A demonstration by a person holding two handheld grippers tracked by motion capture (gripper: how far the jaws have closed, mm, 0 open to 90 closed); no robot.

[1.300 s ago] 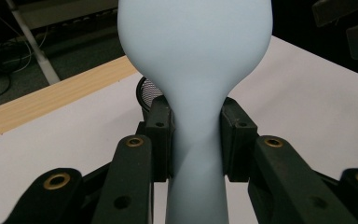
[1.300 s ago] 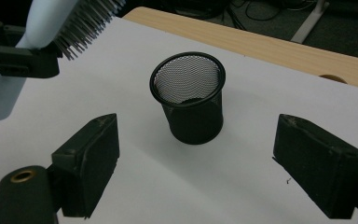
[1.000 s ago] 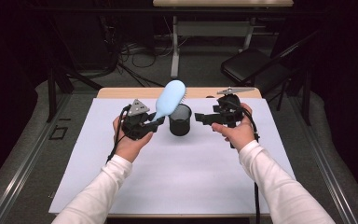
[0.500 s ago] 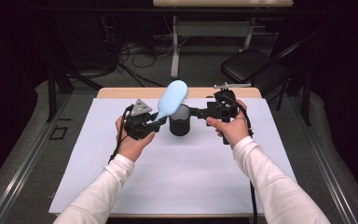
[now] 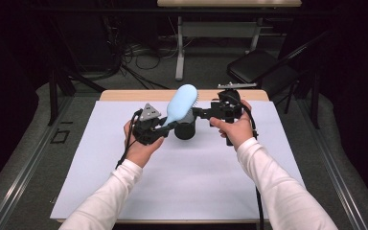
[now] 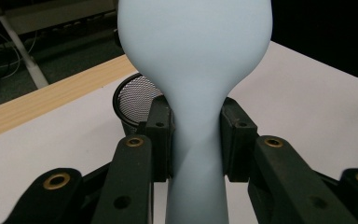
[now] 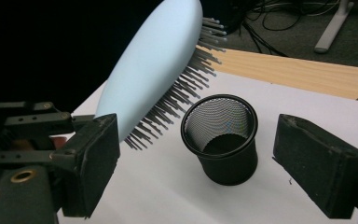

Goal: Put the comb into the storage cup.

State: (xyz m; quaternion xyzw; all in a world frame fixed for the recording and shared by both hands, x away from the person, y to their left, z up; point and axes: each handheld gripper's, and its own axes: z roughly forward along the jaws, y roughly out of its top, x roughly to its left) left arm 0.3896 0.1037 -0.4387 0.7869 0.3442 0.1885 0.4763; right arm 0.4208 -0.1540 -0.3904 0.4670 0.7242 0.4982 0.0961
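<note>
A light-blue hairbrush is tilted up and to the right, its head over a black mesh cup on the white table cover. My left gripper is shut on the brush's handle, just left of the cup. My right gripper comes in from the cup's right side and is open. In the right gripper view the cup stands upright and empty between the spread jaws of my right gripper, apart from both pads. The brush has its bristles facing the cup.
A white sheet covers the table, and a strip of wood shows along the far edge. Beyond the table stand a black chair at the back right, a desk leg and floor cables.
My right gripper has moved left, from well right of the cup to right beside it. The left gripper and the brush have shifted slightly right over the cup.
</note>
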